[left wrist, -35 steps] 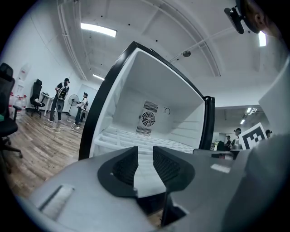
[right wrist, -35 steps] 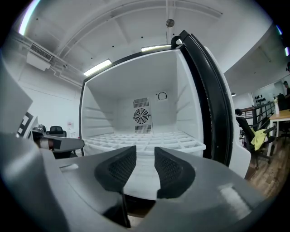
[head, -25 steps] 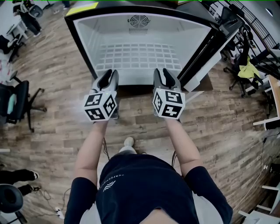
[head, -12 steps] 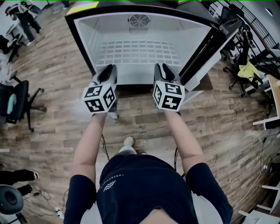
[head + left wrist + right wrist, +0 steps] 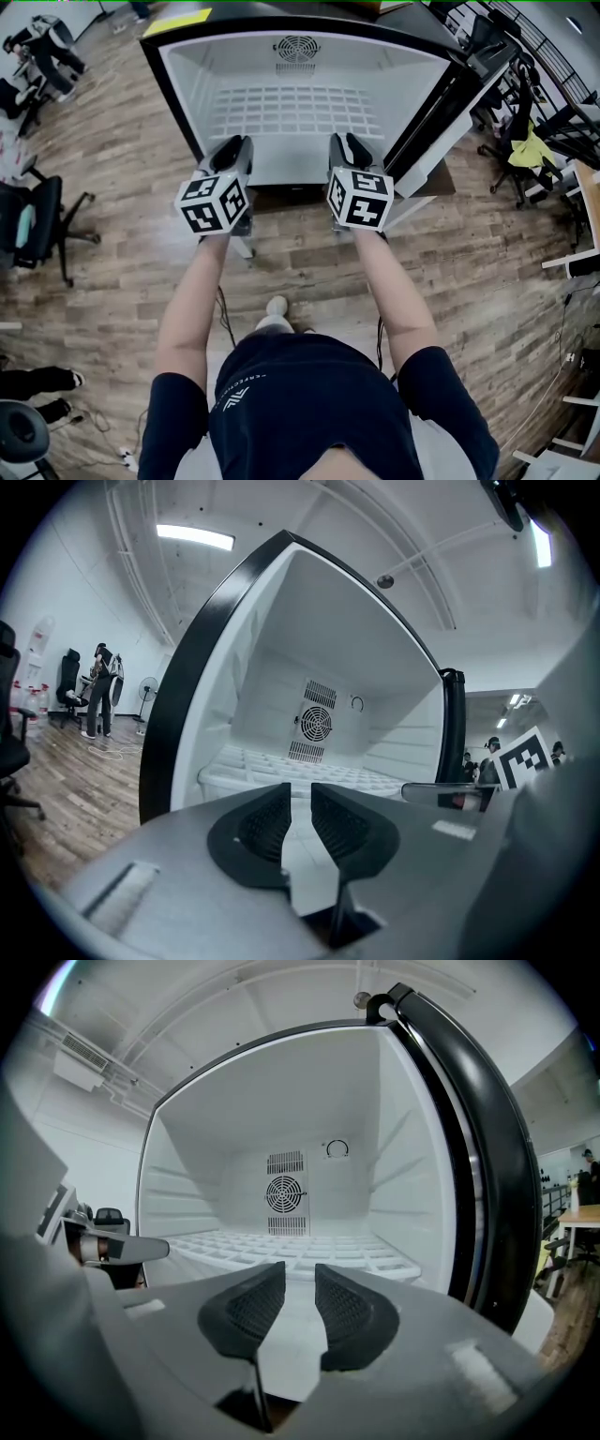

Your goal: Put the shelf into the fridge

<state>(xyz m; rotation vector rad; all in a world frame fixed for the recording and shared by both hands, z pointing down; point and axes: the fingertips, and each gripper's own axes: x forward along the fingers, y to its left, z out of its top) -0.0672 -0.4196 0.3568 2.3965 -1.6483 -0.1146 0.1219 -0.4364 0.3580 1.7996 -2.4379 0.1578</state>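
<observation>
The white fridge [image 5: 178,94] stands open in front of me, with a black frame. A white grid shelf [image 5: 295,108] lies flat inside it, below the round fan grille [image 5: 297,45]. My left gripper [image 5: 232,148] hovers just before the fridge's front edge, left of centre. Its jaws are opening, with nothing between them [image 5: 300,794]. To its right, level with it, my right gripper [image 5: 345,145] is open and empty [image 5: 300,1274]. Both gripper views look over the jaws at the shelf [image 5: 328,778] [image 5: 309,1246], which neither gripper touches.
The black fridge door [image 5: 441,112] stands open at the right. Office chairs [image 5: 37,220] stand on the wooden floor at the left, and desks and chairs [image 5: 525,141] at the right. A person [image 5: 37,37] is at the far left. My foot [image 5: 276,305] is below the grippers.
Both grippers have edged slightly toward the fridge. The shelf's front edge now appears a little farther back inside. The person at the far left has moved.
</observation>
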